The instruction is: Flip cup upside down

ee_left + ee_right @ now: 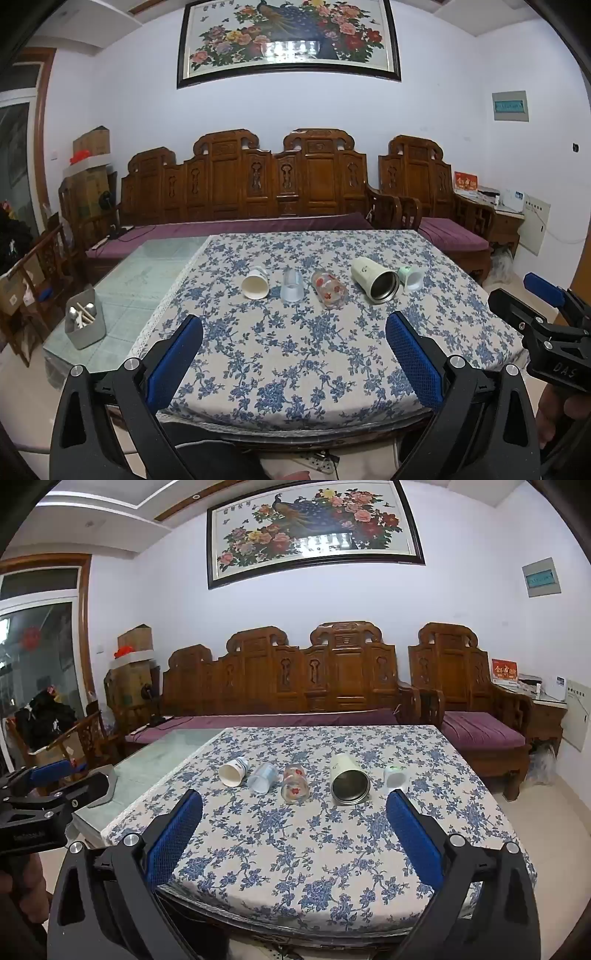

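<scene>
Only leftward: utensil bin (85,320) unobscured.

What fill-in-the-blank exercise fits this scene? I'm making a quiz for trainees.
1. ____ cups lie in a row on the floral tablecloth.
2. The paper cup is at the row's ____ end.
3. The steel-lined tumbler lies on its ____.
4. Both the left tool and right tool are ____.

Missing words: five; left; side; open

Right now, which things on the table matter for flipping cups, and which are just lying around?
For the job: paper cup, clear plastic cup, floral glass, steel-lined tumbler, small white cup, all on their sides.

Lying about: grey utensil bin.
</scene>
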The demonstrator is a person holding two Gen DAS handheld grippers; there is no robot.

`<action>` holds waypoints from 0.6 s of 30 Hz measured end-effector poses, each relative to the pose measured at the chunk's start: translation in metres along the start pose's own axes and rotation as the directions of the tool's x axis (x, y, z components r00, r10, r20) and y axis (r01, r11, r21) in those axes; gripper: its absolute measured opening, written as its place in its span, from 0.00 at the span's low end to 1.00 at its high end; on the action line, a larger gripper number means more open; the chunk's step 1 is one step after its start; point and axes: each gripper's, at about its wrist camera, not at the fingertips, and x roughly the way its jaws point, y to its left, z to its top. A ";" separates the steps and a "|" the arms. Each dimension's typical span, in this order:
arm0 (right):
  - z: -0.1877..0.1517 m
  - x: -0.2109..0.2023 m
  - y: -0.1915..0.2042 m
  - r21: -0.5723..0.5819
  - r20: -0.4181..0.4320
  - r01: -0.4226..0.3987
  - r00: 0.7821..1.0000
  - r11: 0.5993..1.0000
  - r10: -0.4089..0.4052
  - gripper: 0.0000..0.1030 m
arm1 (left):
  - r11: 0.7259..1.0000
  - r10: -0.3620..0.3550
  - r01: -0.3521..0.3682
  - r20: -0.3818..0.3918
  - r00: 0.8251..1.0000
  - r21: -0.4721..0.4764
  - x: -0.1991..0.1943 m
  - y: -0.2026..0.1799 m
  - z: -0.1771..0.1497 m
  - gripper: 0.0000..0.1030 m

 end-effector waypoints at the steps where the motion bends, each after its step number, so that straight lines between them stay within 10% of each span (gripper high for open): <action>1: 0.000 0.000 0.000 -0.002 0.004 0.000 1.000 1.000 0.000 0.97 | 1.000 0.000 0.000 0.001 1.000 0.001 0.000 0.000 0.000 0.92; 18: 0.000 0.001 -0.001 0.004 0.002 0.001 1.000 1.000 -0.001 0.97 | 1.000 -0.012 0.012 0.026 1.000 -0.012 -0.003 0.001 0.006 0.92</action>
